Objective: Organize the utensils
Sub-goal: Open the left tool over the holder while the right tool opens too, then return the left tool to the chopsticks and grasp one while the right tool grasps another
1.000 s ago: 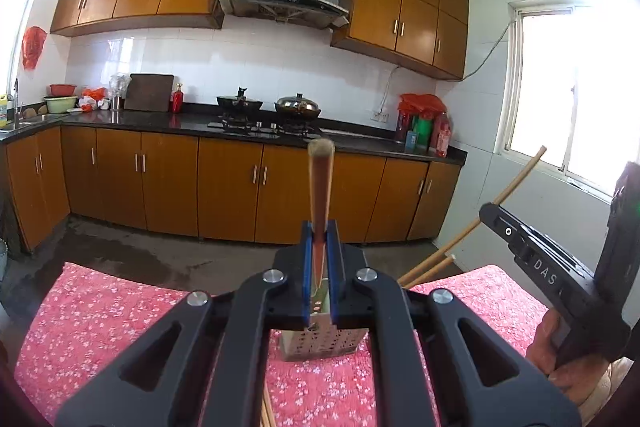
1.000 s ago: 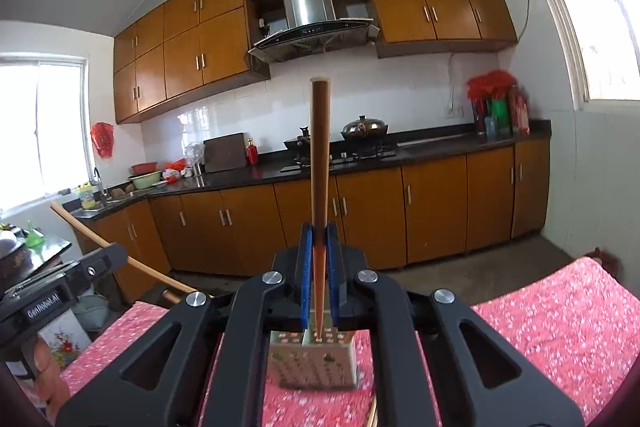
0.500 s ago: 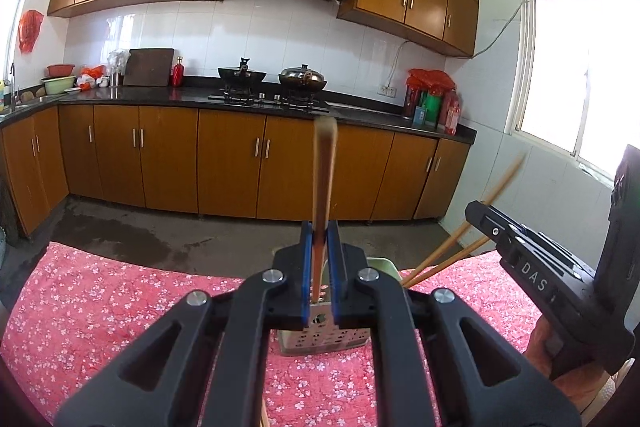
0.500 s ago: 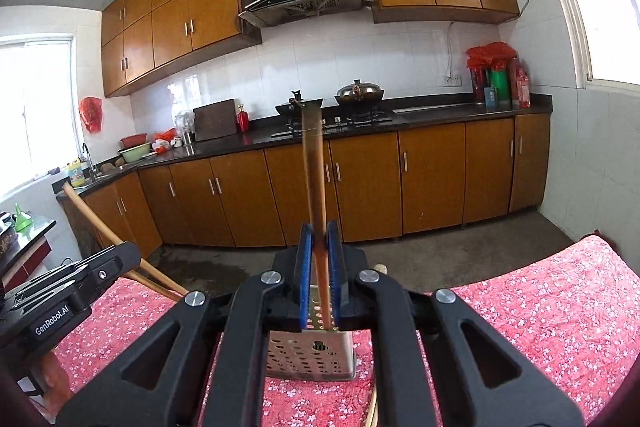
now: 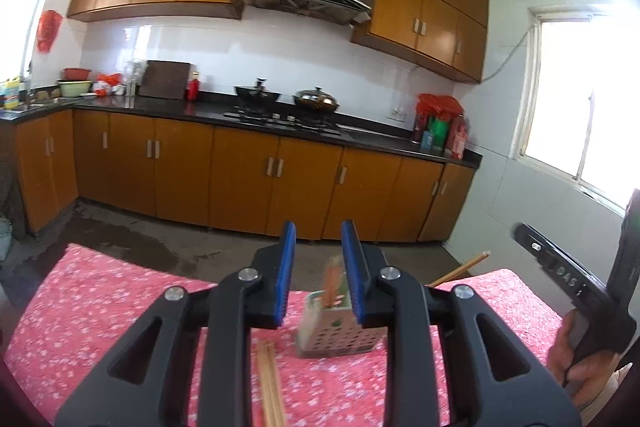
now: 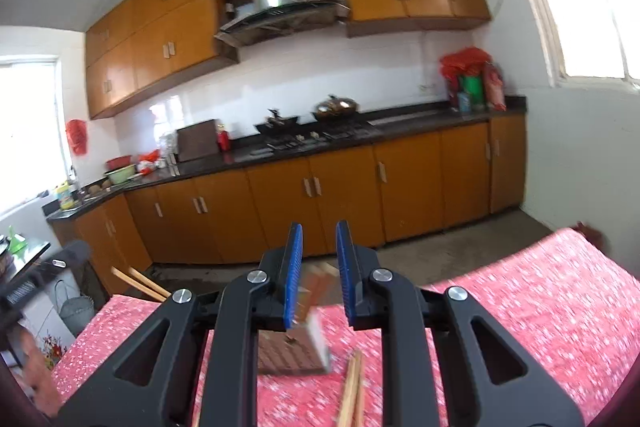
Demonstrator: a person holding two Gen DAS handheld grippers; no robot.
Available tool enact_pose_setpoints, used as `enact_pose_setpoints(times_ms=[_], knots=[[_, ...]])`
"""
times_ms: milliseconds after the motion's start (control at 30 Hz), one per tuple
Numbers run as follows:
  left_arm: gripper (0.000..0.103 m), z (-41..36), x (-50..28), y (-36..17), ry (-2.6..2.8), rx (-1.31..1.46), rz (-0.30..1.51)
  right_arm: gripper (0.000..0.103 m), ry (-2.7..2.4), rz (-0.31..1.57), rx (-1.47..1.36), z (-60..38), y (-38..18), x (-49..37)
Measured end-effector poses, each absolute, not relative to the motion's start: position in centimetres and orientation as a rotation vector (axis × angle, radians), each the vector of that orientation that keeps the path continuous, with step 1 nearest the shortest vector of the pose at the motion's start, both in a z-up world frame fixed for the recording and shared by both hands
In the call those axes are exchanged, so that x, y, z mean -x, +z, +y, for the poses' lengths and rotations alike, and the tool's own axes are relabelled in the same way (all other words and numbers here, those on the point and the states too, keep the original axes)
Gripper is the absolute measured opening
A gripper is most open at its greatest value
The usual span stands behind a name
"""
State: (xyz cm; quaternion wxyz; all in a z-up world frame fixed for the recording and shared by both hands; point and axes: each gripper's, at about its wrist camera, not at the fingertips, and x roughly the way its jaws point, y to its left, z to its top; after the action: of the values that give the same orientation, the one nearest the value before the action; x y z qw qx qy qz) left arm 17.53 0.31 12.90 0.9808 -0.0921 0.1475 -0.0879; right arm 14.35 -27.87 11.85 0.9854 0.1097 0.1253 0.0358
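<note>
Both grippers hang over the perforated utensil holder [image 5: 340, 327], which stands on the worktop [image 5: 100, 307] under its pink flowered cloth. The left gripper [image 5: 318, 275] has its blue pads parted and is opening; a chopstick [image 5: 331, 281] stands in the holder just beyond the gap, and as far as I can see nothing presses on it. The right gripper [image 6: 318, 271] is opening too, its pads clear of the blurred brown stick [image 6: 316, 287] that drops into the holder [image 6: 294, 351] in front of it. So both are released, or very nearly.

What worries me is the holder itself. It looks light and narrow, and in the right view it seems tilted, though the blur makes that hard to judge. Long sticks leaning out over one side, like the pair [image 6: 138, 283] jutting toward the left hand, could lever it over if a pad clips them as it pulls away. Loose chopsticks [image 5: 270, 383] lie on the cloth right beside the holder, and a careless sweep could roll them off the edge. The cloth may also slide under a nudge.

As for writing, the side of the right gripper's body [image 5: 568, 281] shows letters that look like "DAS"; the lettering on the left one [image 6: 22, 293] is too smeared to read.
</note>
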Motion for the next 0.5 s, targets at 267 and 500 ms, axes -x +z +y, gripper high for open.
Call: enact_pose_setpoints(times_ms=[267,500], knots=[[0.028,6.4,-16.1,4.7,-0.018,0.200,0.514,0.019,0.064,0.648,-0.261,-30.8,0.1,-15.0],[0.028,6.3,-15.6,-3.0,-0.038,0.199,0.708,0.019,0.159,0.860,-0.241,-27.5,-6.9,-14.6]])
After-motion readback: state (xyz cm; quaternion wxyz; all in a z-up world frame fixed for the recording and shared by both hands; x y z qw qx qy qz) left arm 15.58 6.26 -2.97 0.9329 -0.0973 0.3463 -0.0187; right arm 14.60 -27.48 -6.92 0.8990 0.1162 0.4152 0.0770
